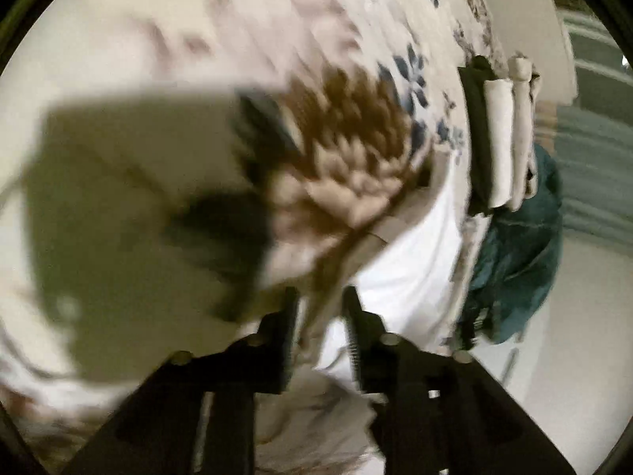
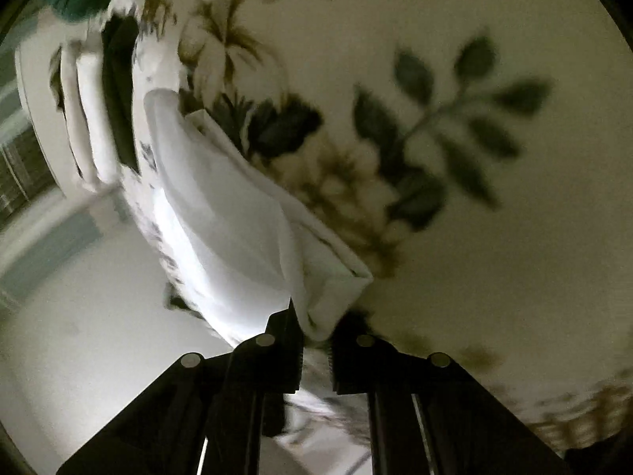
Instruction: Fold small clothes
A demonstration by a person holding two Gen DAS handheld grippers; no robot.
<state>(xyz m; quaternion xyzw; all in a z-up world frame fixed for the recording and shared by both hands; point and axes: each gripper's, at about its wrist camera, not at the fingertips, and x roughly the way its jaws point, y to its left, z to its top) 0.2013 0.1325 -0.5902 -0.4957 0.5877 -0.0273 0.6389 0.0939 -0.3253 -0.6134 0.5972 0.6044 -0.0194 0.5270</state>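
- Right gripper (image 2: 314, 334): jaws narrow, with the folded corner of a white cloth (image 2: 237, 213) bunched between them; the pads look pressed on it.
- From that corner the cloth runs up and left across the floral sheet (image 2: 455, 39), near its edge.
- Left gripper (image 1: 320, 316): jaws partly apart. White cloth (image 1: 411, 253) and a strip of brown print show in the gap; blur hides whether the pads touch the fabric.
- Both views are smeared.
- Sheet (image 1: 130, 59) is cream with dark leaf sprigs, brown flowers and blue blossoms. A broad shadow covers its left half in the left view.
- Folded stack (image 1: 500, 130) at the sheet's far edge: one dark piece, pale pieces beside it. Same stack (image 2: 91, 111) shows upper left in the right view.
- Teal fabric (image 1: 518, 261) is heaped just beside the stack, over the sheet's edge.
- Pale floor (image 2: 79, 336) lies beyond the edge.
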